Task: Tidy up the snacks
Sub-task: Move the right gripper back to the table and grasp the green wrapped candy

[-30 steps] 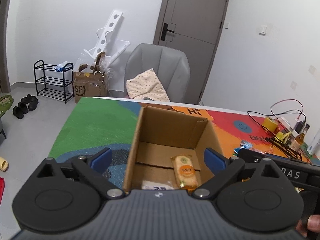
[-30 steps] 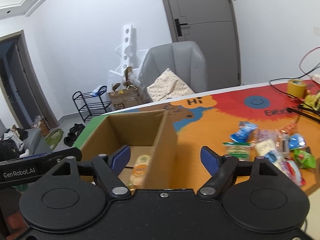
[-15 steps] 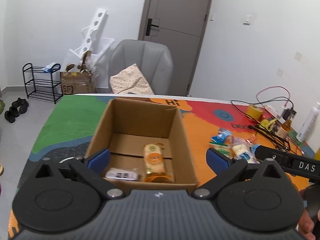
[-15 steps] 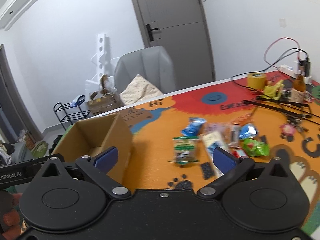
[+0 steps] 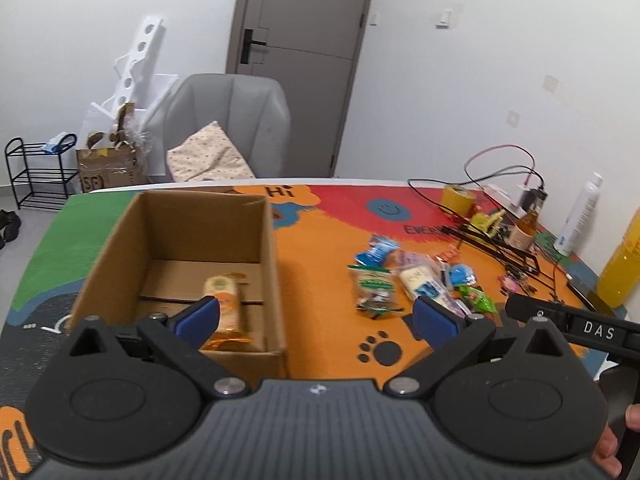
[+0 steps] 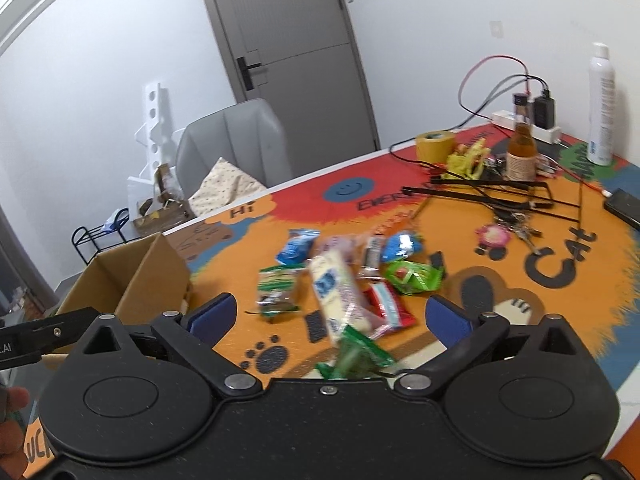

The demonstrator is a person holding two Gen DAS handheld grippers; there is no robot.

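Note:
An open cardboard box stands on the colourful table mat; it also shows in the right wrist view. An orange snack packet lies inside it. A pile of snack packets lies on the orange area to the box's right; in the right wrist view the pile sits just ahead of the fingers. My left gripper is open and empty, over the box's right wall. My right gripper is open and empty, low over the near end of the pile, above a green packet.
Cables, a yellow tape roll, a brown bottle, a white spray can, keys and a phone crowd the table's far right. A grey chair stands behind the table.
Both grippers have swung right, from the box toward the snack pile. The right gripper has moved closer to the packets. Both stay open.

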